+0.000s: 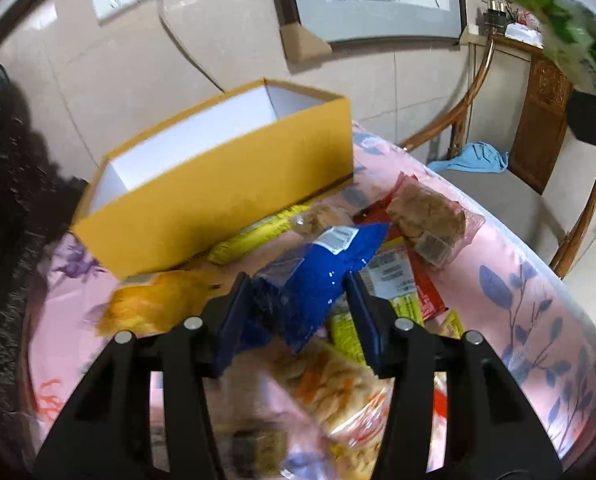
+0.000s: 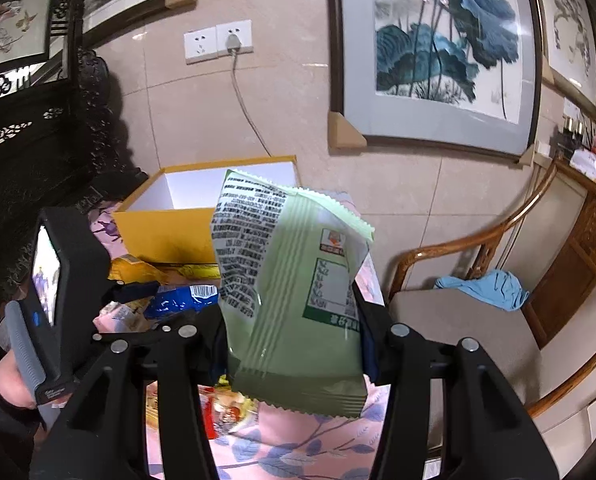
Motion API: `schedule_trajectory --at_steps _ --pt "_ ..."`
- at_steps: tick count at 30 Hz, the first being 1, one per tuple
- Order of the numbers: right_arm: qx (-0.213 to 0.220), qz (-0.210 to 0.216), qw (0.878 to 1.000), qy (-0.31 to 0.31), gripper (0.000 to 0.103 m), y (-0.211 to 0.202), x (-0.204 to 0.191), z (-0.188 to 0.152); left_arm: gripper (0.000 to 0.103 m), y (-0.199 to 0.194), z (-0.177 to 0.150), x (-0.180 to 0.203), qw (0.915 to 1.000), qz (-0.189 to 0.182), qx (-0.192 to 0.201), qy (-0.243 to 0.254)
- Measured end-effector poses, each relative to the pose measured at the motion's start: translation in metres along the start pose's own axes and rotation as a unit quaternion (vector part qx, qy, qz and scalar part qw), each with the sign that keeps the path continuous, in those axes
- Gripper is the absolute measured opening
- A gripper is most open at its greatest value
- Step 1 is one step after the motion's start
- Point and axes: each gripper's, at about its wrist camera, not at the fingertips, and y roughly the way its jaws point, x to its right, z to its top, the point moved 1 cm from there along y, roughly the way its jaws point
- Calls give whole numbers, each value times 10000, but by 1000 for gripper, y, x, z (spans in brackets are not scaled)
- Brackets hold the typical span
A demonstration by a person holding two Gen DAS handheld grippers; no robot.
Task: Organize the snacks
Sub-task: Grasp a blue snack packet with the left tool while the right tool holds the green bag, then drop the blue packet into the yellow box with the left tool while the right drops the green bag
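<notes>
My left gripper (image 1: pixel 298 308) is clamped on the blue snack packet (image 1: pixel 318 276). Both pads press the packet's sides, and the packet is crumpled between them. It projects toward 12 o'clock from the fingers, with a white barcode label near its far end.

Directly below the left gripper, at 6 o'clock, lies a clear bag of orange-and-cream crackers (image 1: pixel 338 384) on the pink floral tablecloth (image 1: pixel 518 280). At 9 o'clock of the gripper lies a yellow packet (image 1: pixel 149 304). At 2 o'clock lies a clear packet of brown biscuits (image 1: pixel 426 216), resting on a red wrapper (image 1: pixel 430 300). A long yellow wrapper (image 1: pixel 253 232) lies at 11 o'clock, touching the base of the yellow box (image 1: pixel 217 200).

The yellow box stands open at 11 o'clock beyond the snack pile, against the tiled wall. Its white interior shows no contents in either view.

My right gripper (image 2: pixel 293 320) pinches the green snack packet (image 2: pixel 293 288) upright, clear of the table. Its printed back faces the camera. In the right wrist view the box (image 2: pixel 169 232) lies at 10 o'clock behind this packet.

Farther off, at 3 o'clock, a blue cloth (image 2: pixel 486 288) lies on a wooden chair (image 2: pixel 458 336). A framed lotus painting (image 2: pixel 438 48) hangs on the wall at 1 o'clock.
</notes>
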Motion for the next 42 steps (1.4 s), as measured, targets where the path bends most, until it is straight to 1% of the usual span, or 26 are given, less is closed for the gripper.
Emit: schedule_trajectory --at_steps 3,6,7,8,9,11,14,15,16,17,18,19,20,23,25,27,28,29,30,32,33,34,36,39,41,42 --pt "97 40 9999 -75 51 -9 -10 3 50 -21 0 -11 9998 -9 137 -137" --pt "165 94 9997 -130 51 -17 -16 8 50 -39 6 -27 9993 92 223 -301" --pt "212 102 9996 -155 51 -18 -18 12 42 -43 9 -31 9990 154 259 -325" --pt "241 131 9995 -159 51 -18 -19 15 30 -48 13 -36 9986 236 329 -326" --pt "247 182 9995 -113 51 -17 -19 20 26 -50 16 -39 9986 259 316 -348" --pt "242 275 9993 -76 51 -13 -19 25 23 -52 19 -46 9982 345 280 -398" --pt "293 306 9990 -135 51 -11 -24 24 23 -52 18 -52 9982 382 283 -375" --pt "294 351 9989 -120 51 -11 -25 22 30 -48 15 -54 9982 397 213 -385" --pt "260 415 9988 -88 51 -9 -25 20 41 -45 11 -55 9981 475 144 -368" --pt "208 468 9986 -94 51 -7 -26 19 76 -43 4 -56 9973 669 153 -272" --pt "183 470 9987 -108 51 -5 -27 17 100 -44 -3 -56 9951 948 239 -144" --pt "149 440 9988 -138 51 -4 -27 15 101 -46 -9 -57 9924 1190 301 -70" --pt "115 448 9988 -163 51 -2 -27 12 101 -47 -20 -58 9904 1364 231 -10" --pt "106 499 9986 -161 51 1 -28 10 101 -39 -48 -59 9931 1068 -338 -342" --pt "96 536 9985 -65 51 6 -28 10 101 -23 -59 -50 9913 1141 -579 -305" --pt "44 644 9979 28 51 9 -30 9 101 5 -64 -37 9877 1318 -825 -149" --pt "33 661 9978 -8 51 9 -32 7 101 10 -64 -35 9888 1285 -734 -216" --pt "16 645 9979 -100 51 9 -36 5 75 15 -64 -36 9908 1117 -621 -447" --pt "7 631 9979 -173 51 9 -39 3 55 22 -62 -35 9925 699 -807 -594" --pt "-16 617 9977 -266 51 8 -42 2 52 23 -60 -34 9920 756 -807 -605" --pt "-10 630 9977 -253 51 8 -41 2 43 20 -58 -34 9925 760 -770 -572" --pt "-2 628 9977 -235 51 7 -40 1 39 16 -55 -35 9928 792 -699 -566" --pt "12 608 9980 -184 51 6 -38 2 31 5 -51 -42 9934 650 -680 -662" --pt "52 612 9981 -77 51 4 -36 4 29 -5 -48 -43 9943 715 -590 -532" --pt "83 627 9980 -81 51 1 -37 4 29 -8 -49 -47 9942 700 -588 -558" --pt "97 620 9980 -108 51 0 -39 4 34 -8 -51 -48 9942 680 -607 -576"
